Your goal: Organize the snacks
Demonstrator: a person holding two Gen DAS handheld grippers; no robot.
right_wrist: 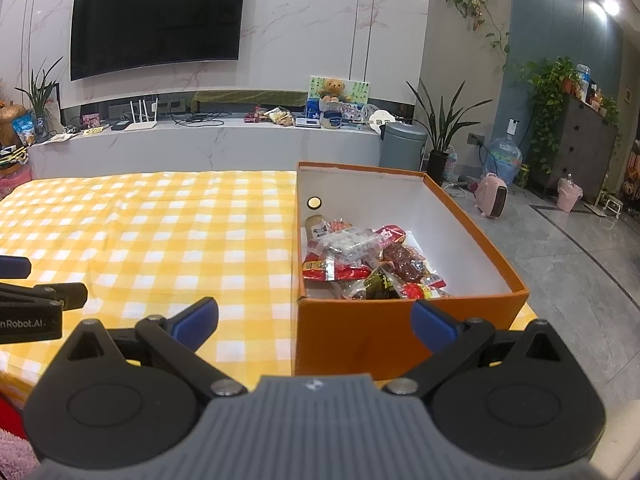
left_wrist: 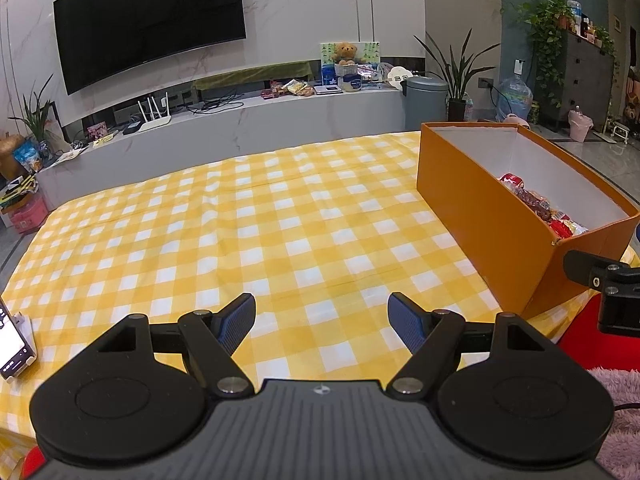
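An orange box (right_wrist: pixel 360 336) with a white inside stands on the right side of a table with a yellow checked cloth (right_wrist: pixel 160 232). Several snack packets (right_wrist: pixel 360 264) lie piled in it. It also shows in the left wrist view (left_wrist: pixel 480 216), with its snack packets (left_wrist: pixel 540 208) partly hidden by the wall. My left gripper (left_wrist: pixel 321 320) is open and empty above the cloth (left_wrist: pixel 260 232), left of the box. My right gripper (right_wrist: pixel 314 322) is open and empty, just before the box's near wall.
A phone on a stand (left_wrist: pixel 14 344) sits at the table's left edge. Behind the table runs a low marble TV shelf (right_wrist: pixel 200 144) with clutter. A grey bin (right_wrist: pixel 402 146) and plants (right_wrist: pixel 444 128) stand to the right, beside tiled floor (right_wrist: pixel 560 264).
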